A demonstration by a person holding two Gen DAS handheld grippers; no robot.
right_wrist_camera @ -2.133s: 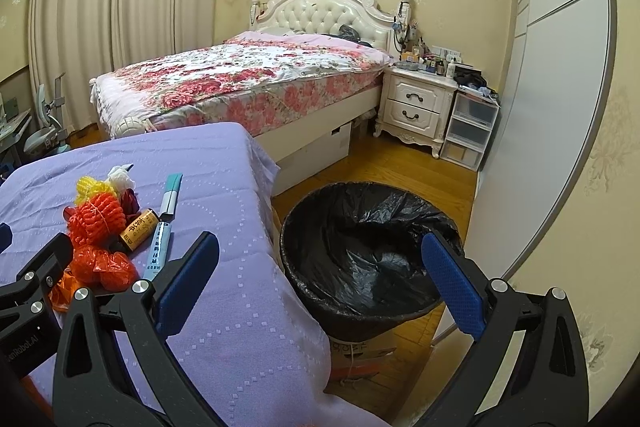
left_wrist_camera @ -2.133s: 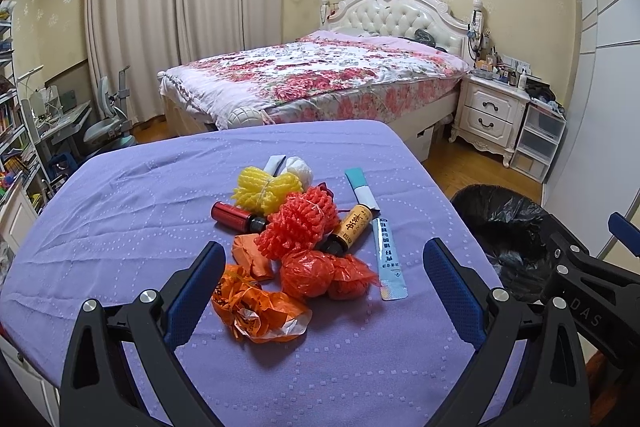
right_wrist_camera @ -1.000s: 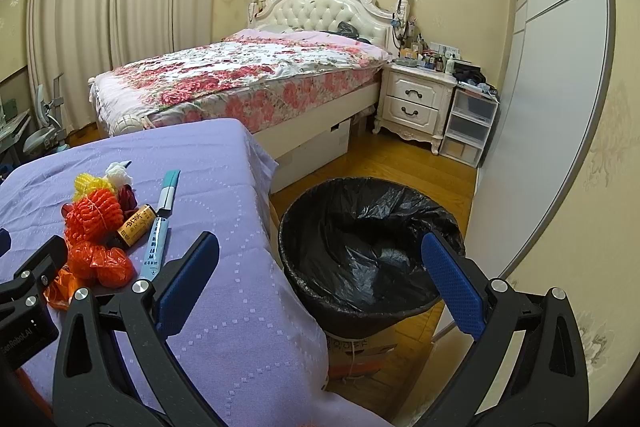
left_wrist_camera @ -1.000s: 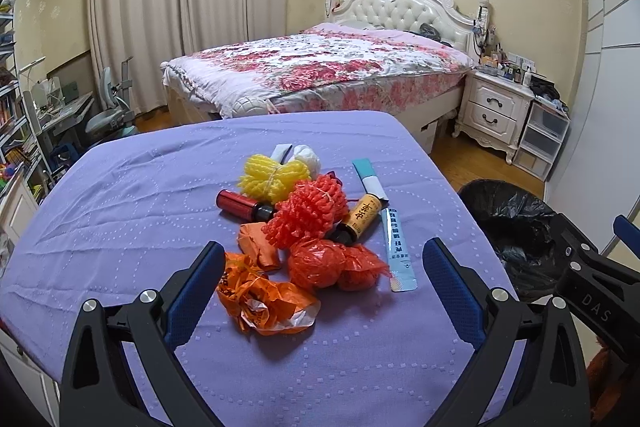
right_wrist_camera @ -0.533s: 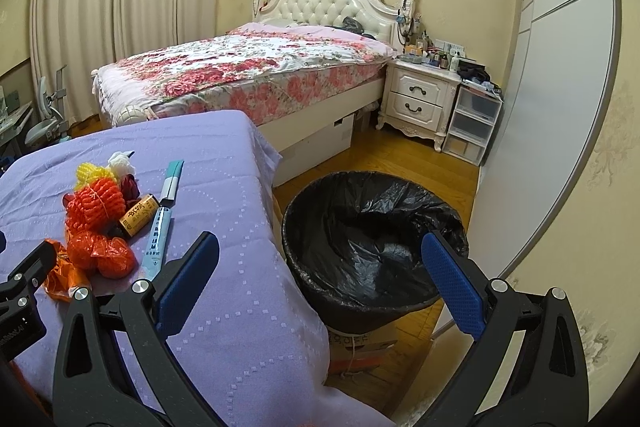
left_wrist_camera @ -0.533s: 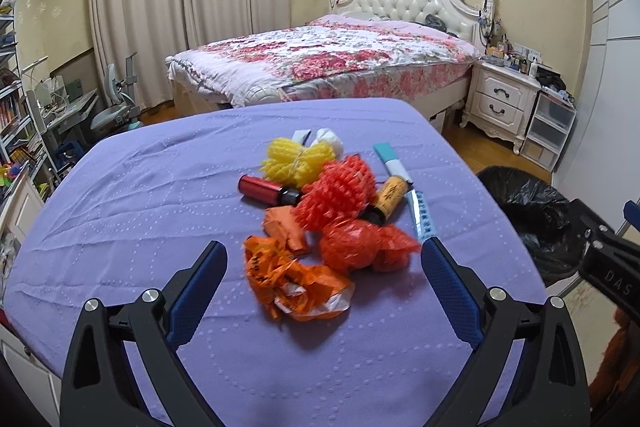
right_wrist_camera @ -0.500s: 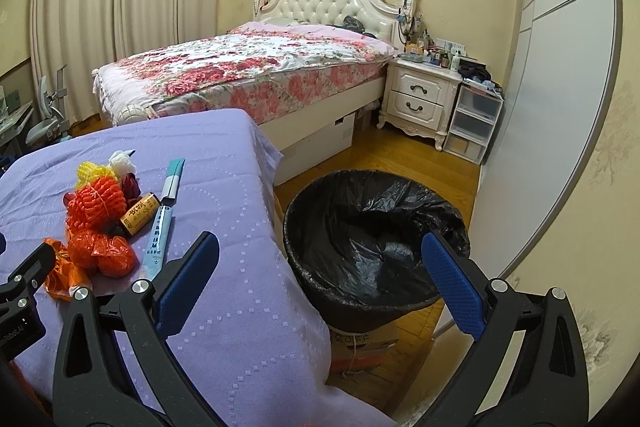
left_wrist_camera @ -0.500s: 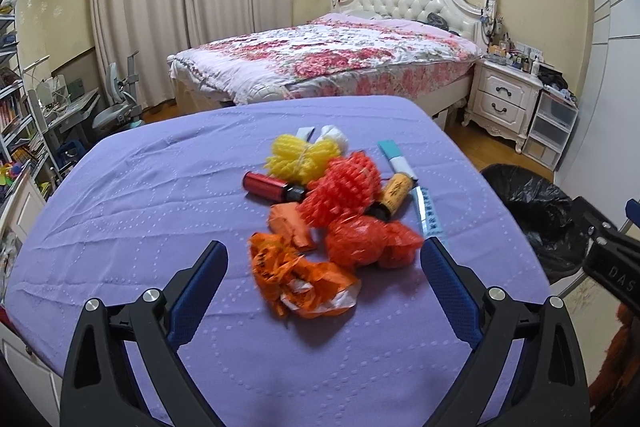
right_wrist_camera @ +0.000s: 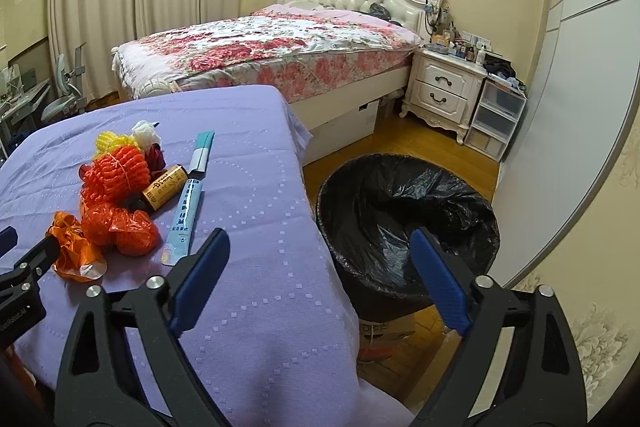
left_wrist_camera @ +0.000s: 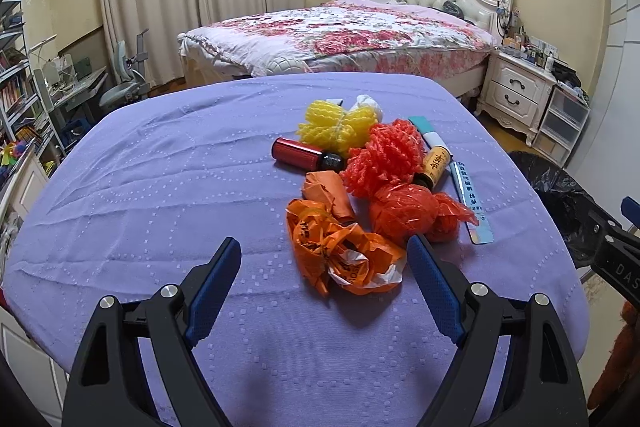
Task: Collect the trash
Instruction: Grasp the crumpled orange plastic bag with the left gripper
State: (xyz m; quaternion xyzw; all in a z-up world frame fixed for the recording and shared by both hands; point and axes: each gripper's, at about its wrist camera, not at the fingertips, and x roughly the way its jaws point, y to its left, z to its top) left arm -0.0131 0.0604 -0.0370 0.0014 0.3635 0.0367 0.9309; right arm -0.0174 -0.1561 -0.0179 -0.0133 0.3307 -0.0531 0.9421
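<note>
- left gripper (left_wrist_camera: 324,259) jaws wide, empty, just short of crumpled orange plastic bag (left_wrist_camera: 340,253) on purple tablecloth (left_wrist_camera: 160,187)
- right gripper (right_wrist_camera: 320,255) wide, empty, over table edge beside black-lined trash bin (right_wrist_camera: 404,223)
- risk: thin bag may slip, or the pinch may snag the cloth or nudge red mesh bundle (left_wrist_camera: 404,213)

Only partly legible text: "DAS" in white on the right gripper (left_wrist_camera: 618,263) body in the left wrist view, the letters "obot.AI" on the left gripper (right_wrist_camera: 16,311) body in the right wrist view; print on the small brown bottle (left_wrist_camera: 434,165) and blue sachet (left_wrist_camera: 472,205) is unreadable.
</note>
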